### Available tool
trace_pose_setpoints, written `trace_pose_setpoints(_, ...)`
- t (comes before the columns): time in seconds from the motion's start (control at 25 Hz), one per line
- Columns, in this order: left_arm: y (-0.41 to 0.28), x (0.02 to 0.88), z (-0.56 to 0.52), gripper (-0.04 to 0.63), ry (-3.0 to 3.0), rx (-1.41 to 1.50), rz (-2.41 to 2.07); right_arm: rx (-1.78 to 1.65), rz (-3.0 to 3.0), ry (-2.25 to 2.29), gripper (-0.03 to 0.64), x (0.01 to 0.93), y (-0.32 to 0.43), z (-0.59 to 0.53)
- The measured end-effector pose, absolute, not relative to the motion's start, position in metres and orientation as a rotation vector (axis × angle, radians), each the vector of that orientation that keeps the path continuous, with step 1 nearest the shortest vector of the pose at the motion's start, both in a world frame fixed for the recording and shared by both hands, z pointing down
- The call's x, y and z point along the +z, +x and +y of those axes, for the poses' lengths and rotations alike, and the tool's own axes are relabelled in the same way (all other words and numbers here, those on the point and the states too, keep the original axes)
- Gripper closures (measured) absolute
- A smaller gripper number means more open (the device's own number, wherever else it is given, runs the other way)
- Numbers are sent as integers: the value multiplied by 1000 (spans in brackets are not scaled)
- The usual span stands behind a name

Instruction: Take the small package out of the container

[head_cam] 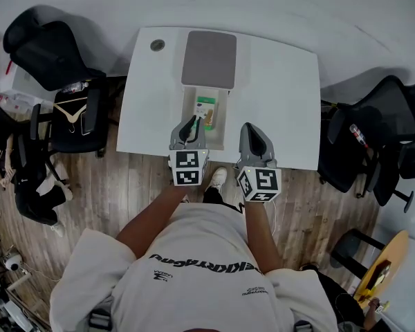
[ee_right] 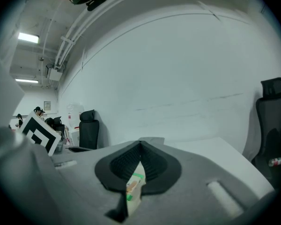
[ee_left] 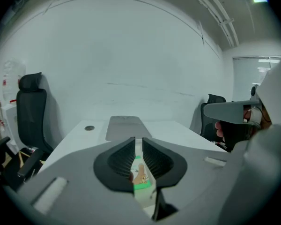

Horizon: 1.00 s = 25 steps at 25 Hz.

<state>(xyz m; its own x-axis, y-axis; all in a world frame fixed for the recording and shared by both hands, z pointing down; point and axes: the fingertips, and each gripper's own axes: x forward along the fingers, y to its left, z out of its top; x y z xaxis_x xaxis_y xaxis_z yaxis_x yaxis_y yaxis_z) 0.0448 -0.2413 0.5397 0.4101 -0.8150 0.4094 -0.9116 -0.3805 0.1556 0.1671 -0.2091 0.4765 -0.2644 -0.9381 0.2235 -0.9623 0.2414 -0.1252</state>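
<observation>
A small green and white package [head_cam: 207, 109] lies in the open white container [head_cam: 224, 118] on the white table [head_cam: 283, 95]. My left gripper [head_cam: 190, 125] hovers over the container's near left part, just short of the package. In the left gripper view its jaws [ee_left: 138, 146] stand a narrow slit apart with nothing between them, and the package [ee_left: 140, 176] shows below through the slit. My right gripper [head_cam: 253, 133] rests to the right of the container near the table's front edge. Its jaws [ee_right: 140, 149] meet at the tips, empty, and the package [ee_right: 134, 184] shows beneath them.
The grey lid [head_cam: 209, 59] lies flat just beyond the container. A round cable hole [head_cam: 157, 45] sits at the table's far left corner. Black office chairs stand to the left [head_cam: 55, 54] and right [head_cam: 387, 116] of the table. Wooden floor lies under my feet.
</observation>
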Motion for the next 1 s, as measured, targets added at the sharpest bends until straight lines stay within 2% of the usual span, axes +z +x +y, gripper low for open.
trace_pose_setpoints(0.84, 67, 616, -270, 366, 2113, 595, -1410, 470, -2391, 1765, 617, 512, 181, -230)
trace_pose_setpoints(1.0, 67, 625, -274, 345, 2085, 629, -1407, 485, -2390, 1757, 616, 517, 181, -233)
